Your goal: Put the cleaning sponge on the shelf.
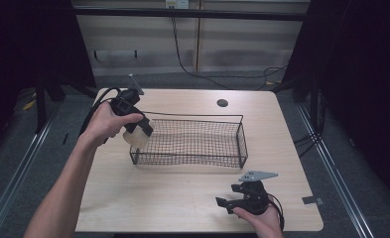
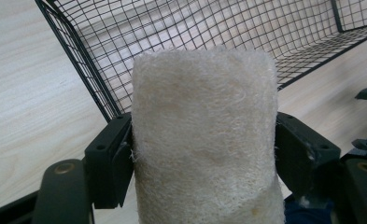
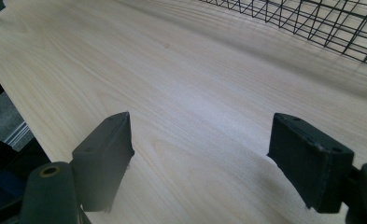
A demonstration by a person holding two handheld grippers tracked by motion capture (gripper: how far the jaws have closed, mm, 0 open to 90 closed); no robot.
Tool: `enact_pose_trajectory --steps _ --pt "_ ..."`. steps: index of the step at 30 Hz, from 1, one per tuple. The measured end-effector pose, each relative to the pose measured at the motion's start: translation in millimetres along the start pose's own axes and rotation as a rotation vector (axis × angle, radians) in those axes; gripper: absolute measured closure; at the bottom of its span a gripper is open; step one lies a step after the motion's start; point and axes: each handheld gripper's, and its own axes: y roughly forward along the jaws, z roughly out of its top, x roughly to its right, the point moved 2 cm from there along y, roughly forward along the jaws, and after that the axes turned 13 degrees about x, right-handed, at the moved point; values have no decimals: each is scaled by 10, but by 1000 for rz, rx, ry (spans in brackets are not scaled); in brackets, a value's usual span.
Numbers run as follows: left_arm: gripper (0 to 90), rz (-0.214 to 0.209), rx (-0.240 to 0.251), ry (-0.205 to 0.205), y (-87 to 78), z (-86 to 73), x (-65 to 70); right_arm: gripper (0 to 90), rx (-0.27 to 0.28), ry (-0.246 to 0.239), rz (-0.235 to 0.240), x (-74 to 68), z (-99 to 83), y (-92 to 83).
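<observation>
Cream fibrous loofah-like roll (image 2: 204,140) clamped between jaws of left gripper (image 1: 139,130), held at basket's 9 o'clock end, above rim. Black wire mesh basket (image 1: 192,141) at table centre. Pale wood table (image 1: 182,198). Right gripper (image 1: 234,198) at 5 o'clock near table's front edge, jaws wide apart, nothing between them, low over bare wood.

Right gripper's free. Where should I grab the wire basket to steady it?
Take the basket's near long rim from above, jaws astride the thin wire. It faces the open right gripper; the left gripper holds the loofah at the basket's left end.
</observation>
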Motion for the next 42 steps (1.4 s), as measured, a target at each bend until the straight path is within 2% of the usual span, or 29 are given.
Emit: enact_pose_trajectory --steps 5,11,16,19,24,31,33,34,42 --pt "280 10 16 -14 85 23 -2 214 -1 3 -1 -2 -1 -3" --pt "280 55 -5 -24 200 22 -13 214 -1 4 0 -4 -3 -5" --pt "279 71 -20 -49 299 11 -10 214 -2 3 3 -7 -3 -4" --pt "279 95 -22 -43 349 8 -31 214 -5 4 4 -8 -5 -2" --pt "279 106 -21 -86 416 8 -50 214 -6 3 7 -8 -4 1" --pt "279 149 -42 -107 537 5 -37 214 -12 7 9 -19 -8 2" --pt "279 158 -25 -125 572 10 -29 214 -13 8 10 -20 -8 2" --pt "279 156 -34 -126 580 16 -26 214 -13 8 11 -21 -9 3" --pt "279 222 -52 -144 728 10 -23 214 -21 2 19 -34 -14 20"
